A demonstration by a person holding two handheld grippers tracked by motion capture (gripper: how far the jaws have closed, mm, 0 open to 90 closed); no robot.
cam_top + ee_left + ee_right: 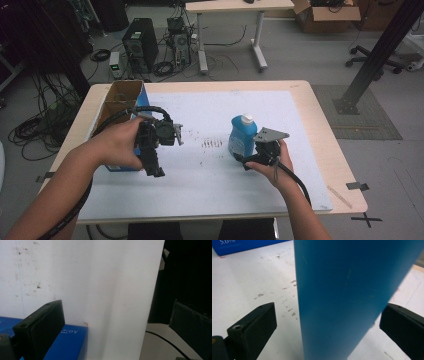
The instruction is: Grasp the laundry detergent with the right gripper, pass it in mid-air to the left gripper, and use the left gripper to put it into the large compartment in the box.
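Blue bottle (243, 136) w/ white cap stands upright on the white sheet (210, 170) covering the surface, right of centre. Right gripper (328, 327) is right at it: fingers (252, 327) spread wide either side of the bottle body, left one apart, right one near its edge, nothing clamped. Left gripper (117, 325) held up in the left hand (117, 145) over the sheet's left part, fingers (41, 325) parted, empty. Blue box (71, 342) just below it; open cardboard box (117, 100) at far left.
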